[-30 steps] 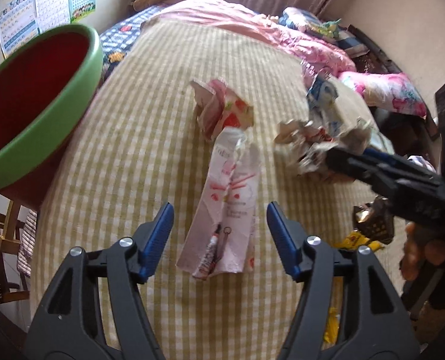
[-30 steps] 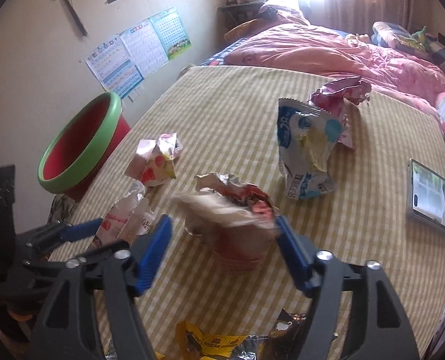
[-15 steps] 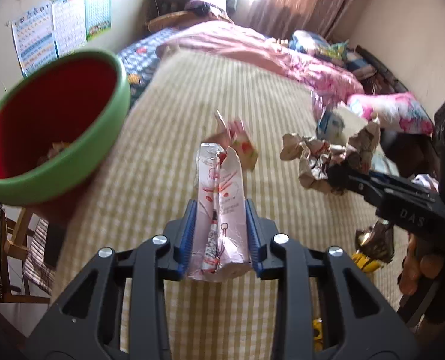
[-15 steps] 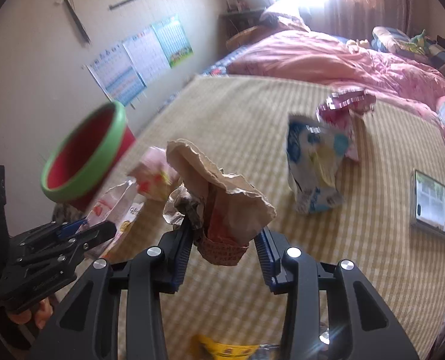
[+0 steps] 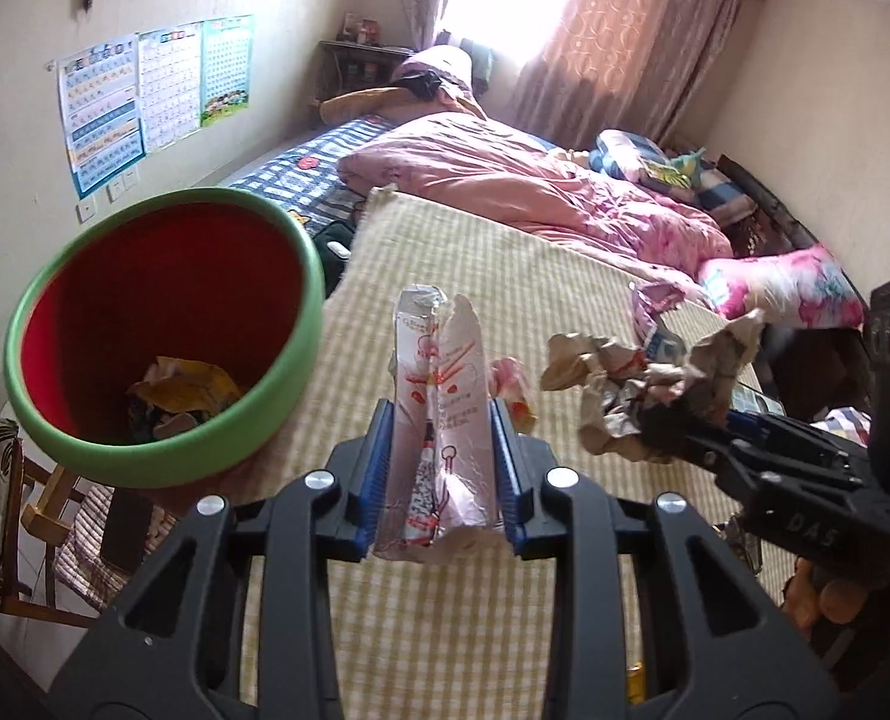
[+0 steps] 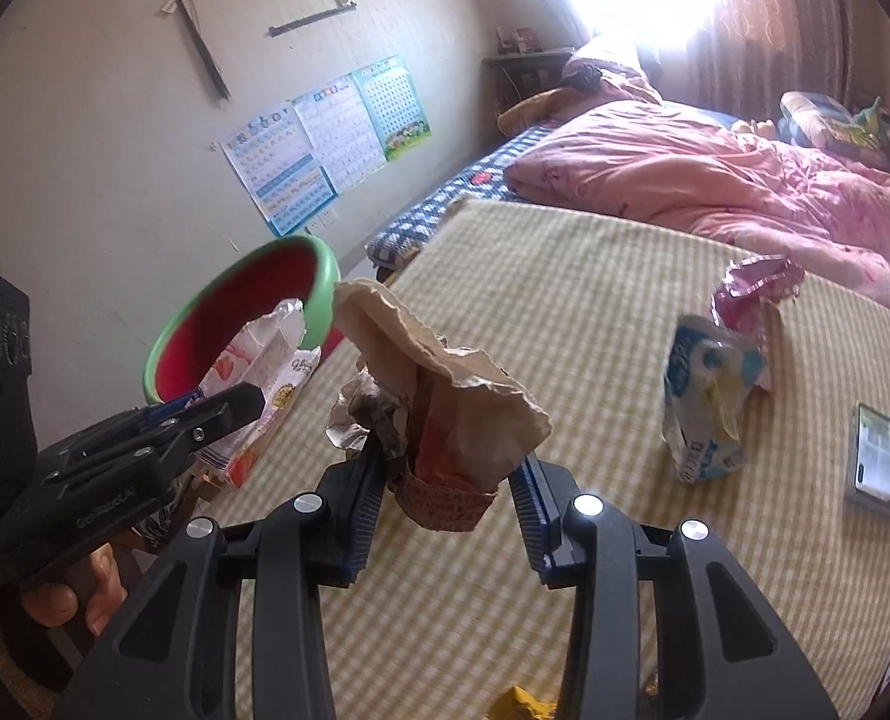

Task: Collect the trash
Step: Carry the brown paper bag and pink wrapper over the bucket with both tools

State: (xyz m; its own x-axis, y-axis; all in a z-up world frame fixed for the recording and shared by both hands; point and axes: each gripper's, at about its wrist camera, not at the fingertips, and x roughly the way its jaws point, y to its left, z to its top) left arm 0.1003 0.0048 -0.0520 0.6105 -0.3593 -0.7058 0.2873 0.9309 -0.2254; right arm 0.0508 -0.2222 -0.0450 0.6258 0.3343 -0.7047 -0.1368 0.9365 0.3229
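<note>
Here the left gripper (image 5: 442, 468) is clenched on a tall pink-and-white wrapper (image 5: 442, 420), which stands upright between its blue pads above the checked tablecloth (image 5: 505, 276). Just to the left of it sits the bin (image 5: 163, 324), red inside with a green rim, already holding some crumpled yellow and dark scraps at the bottom. The right gripper (image 6: 448, 495) is clamped on a crumpled wad of brown paper (image 6: 445, 414) with a printed paper cup beneath it, lifted clear of the cloth. From the right wrist view the bin shows up beyond the left gripper, near the table's left edge. Further right on the cloth lie a blue-and-white snack bag (image 6: 709, 402) and, just behind it, a pink wrapper (image 6: 751, 288); a phone (image 6: 889, 468) lies near the right edge. A pink quilt (image 5: 535, 186) covers the bed behind the table.
</note>
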